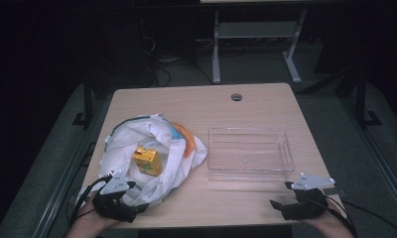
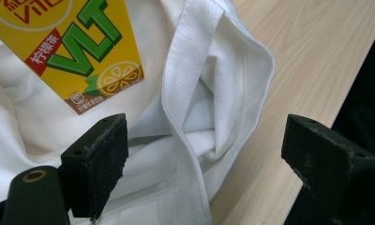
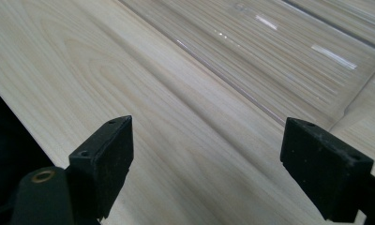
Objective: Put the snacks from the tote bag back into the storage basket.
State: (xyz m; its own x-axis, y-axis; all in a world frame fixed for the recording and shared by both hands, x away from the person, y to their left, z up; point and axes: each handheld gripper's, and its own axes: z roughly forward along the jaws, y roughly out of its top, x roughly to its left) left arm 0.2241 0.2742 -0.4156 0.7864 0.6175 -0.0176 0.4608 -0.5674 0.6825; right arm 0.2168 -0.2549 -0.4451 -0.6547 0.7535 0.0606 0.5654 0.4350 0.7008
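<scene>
On the left half of the bench [image 1: 266,208], a white cloth bag [image 1: 137,139] is lying crumpled and open, and a yellow drink carton [image 1: 147,161] (green lettering, a lemon picture) is being cradled upright in its folds. At the bag's near edge, the left tongs [image 2: 202,159] are being held wide open, with a bag strap [image 2: 185,112] and folded cloth lying between the jaws but not being pinched. Toward the right, a clear plastic tray [image 1: 250,153] is resting beside the bag. Just short of the tray, the right tongs [image 3: 206,164] are being held open over bare wood, gripping nothing.
</scene>
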